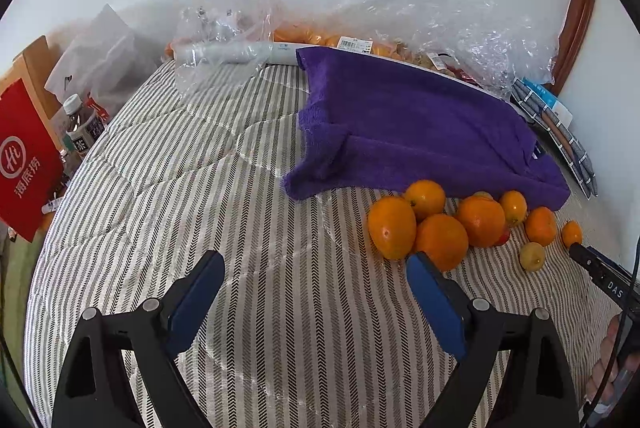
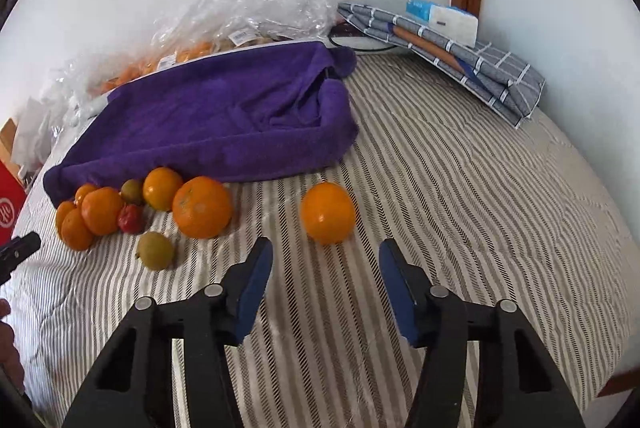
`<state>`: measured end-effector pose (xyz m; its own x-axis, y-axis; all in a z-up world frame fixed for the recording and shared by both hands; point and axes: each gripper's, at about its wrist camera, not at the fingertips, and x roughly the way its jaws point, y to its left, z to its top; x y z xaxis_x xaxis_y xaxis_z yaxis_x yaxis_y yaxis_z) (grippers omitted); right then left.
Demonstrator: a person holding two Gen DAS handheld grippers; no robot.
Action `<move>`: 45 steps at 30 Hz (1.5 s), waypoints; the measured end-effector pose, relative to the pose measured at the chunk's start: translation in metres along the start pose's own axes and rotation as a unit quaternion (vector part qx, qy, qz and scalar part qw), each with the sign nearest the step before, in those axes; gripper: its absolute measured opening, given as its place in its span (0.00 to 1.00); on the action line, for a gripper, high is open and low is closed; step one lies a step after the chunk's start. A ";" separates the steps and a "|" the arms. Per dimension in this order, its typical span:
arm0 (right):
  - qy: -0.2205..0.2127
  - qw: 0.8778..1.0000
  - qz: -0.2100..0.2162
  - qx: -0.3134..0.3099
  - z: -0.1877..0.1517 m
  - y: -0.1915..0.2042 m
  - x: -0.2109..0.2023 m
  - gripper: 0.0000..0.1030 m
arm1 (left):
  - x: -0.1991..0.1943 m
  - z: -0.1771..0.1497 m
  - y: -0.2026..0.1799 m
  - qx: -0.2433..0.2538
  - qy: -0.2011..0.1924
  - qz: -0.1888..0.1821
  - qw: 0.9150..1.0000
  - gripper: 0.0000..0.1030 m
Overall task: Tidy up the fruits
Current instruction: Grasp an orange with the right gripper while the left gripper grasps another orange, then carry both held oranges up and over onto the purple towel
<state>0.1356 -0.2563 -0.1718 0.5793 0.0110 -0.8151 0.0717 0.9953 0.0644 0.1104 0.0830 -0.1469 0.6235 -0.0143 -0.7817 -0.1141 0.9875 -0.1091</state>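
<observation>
Seemingly we have sorted nothing: fruits (image 2: 120,212) lie near the purple towel (image 2: 224,116), one orange (image 2: 328,212) apart, both left gripper (image 1: 316,268) and right gripper (image 2: 326,256) open, empty.

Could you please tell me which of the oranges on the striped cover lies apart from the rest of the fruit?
The lone orange just ahead of the right gripper; the other oranges huddle against the purple towel.

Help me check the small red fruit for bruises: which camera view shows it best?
The right wrist view. There the small red fruit sits in the open among the oranges, most of it visible. In the left wrist view only a red sliver peeks out behind an orange, too little to judge.
</observation>
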 end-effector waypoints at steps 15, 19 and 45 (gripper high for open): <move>-0.002 1.000 0.013 -0.008 0.015 0.000 0.019 0.31 | 0.009 0.005 -0.017 0.019 -0.009 -0.036 0.999 0.89; -0.007 1.000 0.027 -0.014 0.008 0.004 0.011 0.31 | 0.013 0.015 -0.015 0.003 -0.011 -0.032 0.999 0.77; -0.002 0.998 0.069 -0.005 0.001 0.009 0.007 0.31 | 0.035 0.010 -0.018 -0.021 0.008 -0.056 0.998 0.30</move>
<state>0.1414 -0.2473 -0.1767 0.5867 0.1473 -0.7963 -0.0165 0.9853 0.1701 0.1418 0.0667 -0.1662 0.6222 -0.1267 -0.7725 -0.0770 0.9721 -0.2215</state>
